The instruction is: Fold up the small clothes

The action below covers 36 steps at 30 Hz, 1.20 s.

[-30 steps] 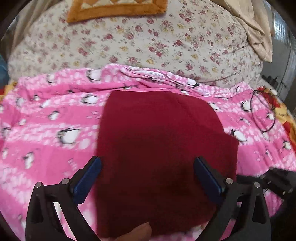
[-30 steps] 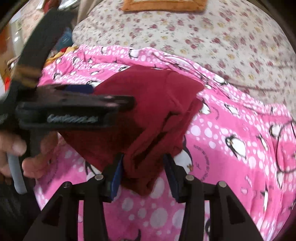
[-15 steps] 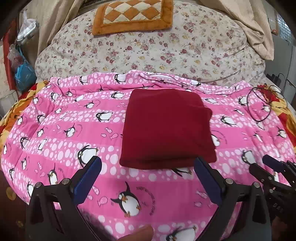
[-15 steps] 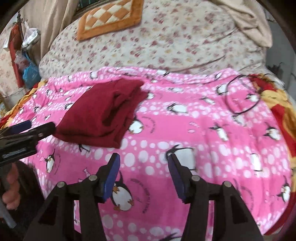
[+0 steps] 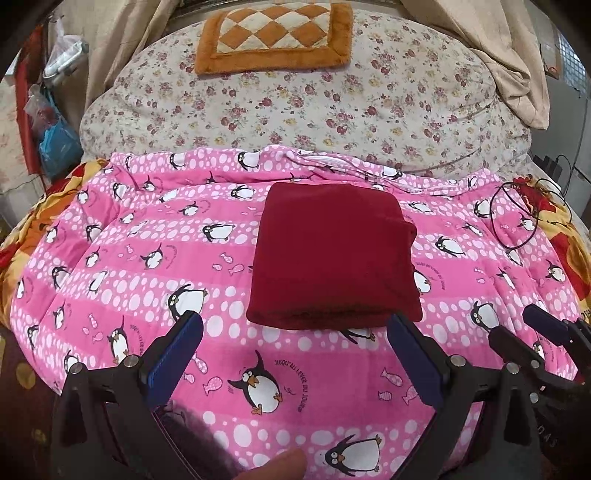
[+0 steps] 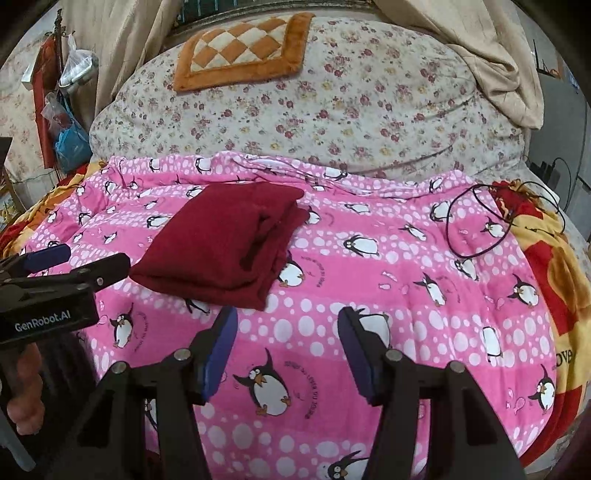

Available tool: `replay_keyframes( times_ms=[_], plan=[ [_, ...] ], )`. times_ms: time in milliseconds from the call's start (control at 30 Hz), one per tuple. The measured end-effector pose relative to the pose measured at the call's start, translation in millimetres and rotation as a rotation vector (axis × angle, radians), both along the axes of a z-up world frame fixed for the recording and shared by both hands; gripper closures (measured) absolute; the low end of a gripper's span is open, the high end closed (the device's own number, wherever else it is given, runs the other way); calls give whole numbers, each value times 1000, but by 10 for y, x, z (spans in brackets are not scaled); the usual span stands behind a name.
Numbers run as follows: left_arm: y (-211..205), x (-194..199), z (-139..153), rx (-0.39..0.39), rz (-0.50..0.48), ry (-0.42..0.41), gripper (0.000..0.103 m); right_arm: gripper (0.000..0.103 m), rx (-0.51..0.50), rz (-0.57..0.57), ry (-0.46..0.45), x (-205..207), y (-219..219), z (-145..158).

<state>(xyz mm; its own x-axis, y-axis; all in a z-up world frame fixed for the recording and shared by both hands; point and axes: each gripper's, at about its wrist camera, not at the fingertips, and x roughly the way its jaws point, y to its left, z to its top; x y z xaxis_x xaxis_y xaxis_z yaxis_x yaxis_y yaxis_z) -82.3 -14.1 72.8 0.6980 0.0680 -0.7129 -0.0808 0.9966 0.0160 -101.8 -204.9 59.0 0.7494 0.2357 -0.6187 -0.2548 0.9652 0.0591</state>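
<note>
A dark red garment point(image 5: 332, 258) lies folded into a neat rectangle on the pink penguin blanket point(image 5: 147, 258). It also shows in the right wrist view point(image 6: 225, 243), left of centre, with layered edges on its right side. My left gripper point(image 5: 295, 332) is open and empty, held back from the garment's near edge. My right gripper point(image 6: 288, 325) is open and empty, to the right of the garment and apart from it. The right gripper's tips show at the right edge of the left wrist view point(image 5: 546, 328). The left gripper shows at the left of the right wrist view point(image 6: 62, 269).
A floral quilt point(image 5: 314, 99) is piled behind the blanket, with an orange checkered cushion point(image 5: 273, 33) on top. A black cable loop point(image 6: 480, 221) lies on the blanket at the right. A beige cloth point(image 6: 498, 55) hangs at the back right. Bags point(image 6: 70, 140) hang at the left.
The right gripper let go of the red garment and both grippers pulled back toward me. The garment now lies folded and free on the blanket.
</note>
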Motion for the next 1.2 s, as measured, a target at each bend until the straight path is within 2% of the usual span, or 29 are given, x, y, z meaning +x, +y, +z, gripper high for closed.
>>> replay_keyframes(
  times_ms=[733, 1200],
  plan=[
    [31, -84, 79, -14, 0, -15, 11, 44, -13, 28, -35, -159, 117, 176],
    [-15, -95, 50, -6, -1, -21, 11, 44, -17, 28, -39, -170, 133, 188]
  ],
)
